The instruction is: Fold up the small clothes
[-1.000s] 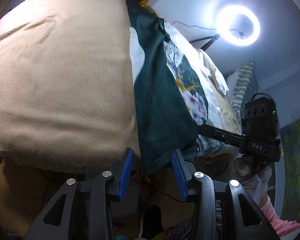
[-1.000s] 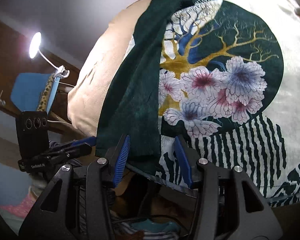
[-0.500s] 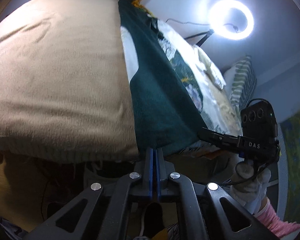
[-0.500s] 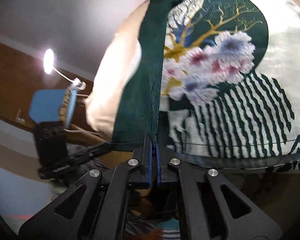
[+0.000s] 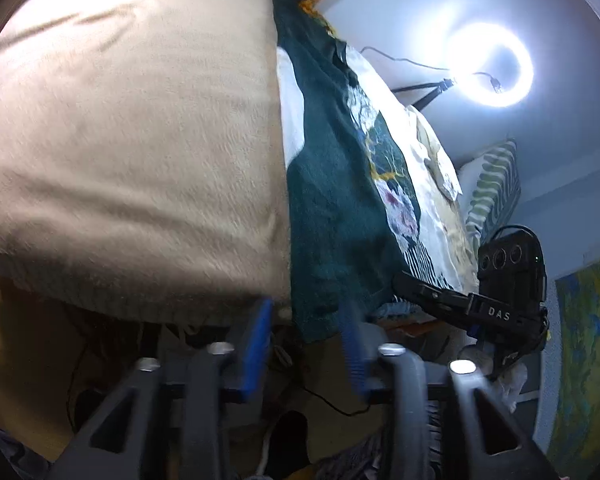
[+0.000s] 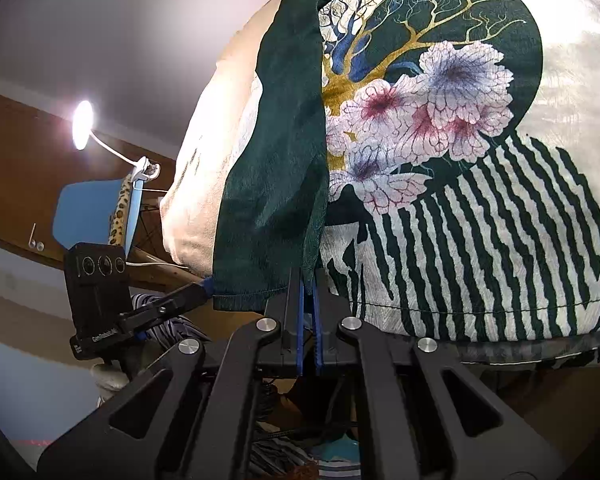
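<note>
A dark green garment lies in a long strip on the bed, its near hem hanging over the edge; it also shows in the right wrist view. My left gripper is open, its blue pads either side of the hem's left corner, holding nothing. My right gripper is shut on the garment's right hem corner. Each gripper shows in the other's view: the right one and the left one.
A tan blanket covers the bed's left part. A floral and striped bedsheet lies to the right. A ring light and a striped pillow stand at the far right. A lamp and blue chair are at left.
My left gripper was open, shut on the hem half a second ago, and has now opened and let it go. My right gripper closed on the hem and stays shut.
</note>
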